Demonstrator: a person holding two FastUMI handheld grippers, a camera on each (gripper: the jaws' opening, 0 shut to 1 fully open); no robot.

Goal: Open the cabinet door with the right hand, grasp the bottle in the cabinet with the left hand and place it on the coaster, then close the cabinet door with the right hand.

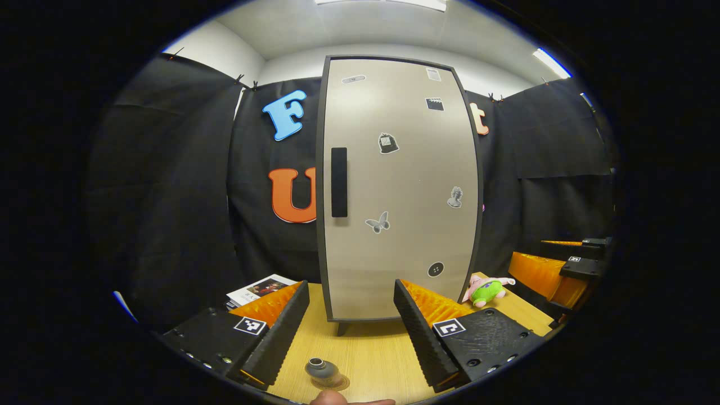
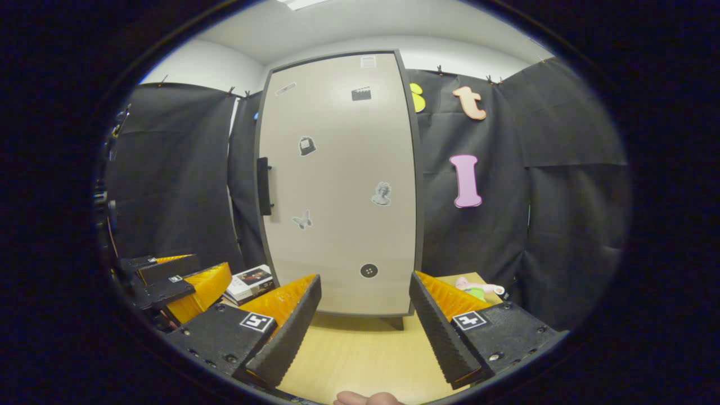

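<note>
The cabinet [image 1: 399,191] stands shut on the pale wood-grain table [image 1: 371,349], its flat beige door framed in dark edging and dotted with small grey stickers: a butterfly, a bust, a clapperboard, a round button shape. No writing on them can be read. A slim black bar handle [image 1: 339,181] sits upright near the door's left edge; in the right gripper view it [image 2: 263,186] is seen more from the side, standing proud of the door.

The left gripper [image 1: 351,332] has its ribbed jaws spread wide with nothing between them, and the right gripper [image 2: 365,332] is likewise wide apart and empty. Each finger carries a square black-and-white marker.

In the left gripper view a small grey bottle [image 1: 322,371] stands near the table's front edge on what may be the coaster [image 1: 337,385], though the edge distortion makes that hard to judge. A pink and green plush toy [image 1: 487,289] lies right of the cabinet, a stack of printed booklets [image 1: 260,289] left of it.
</note>
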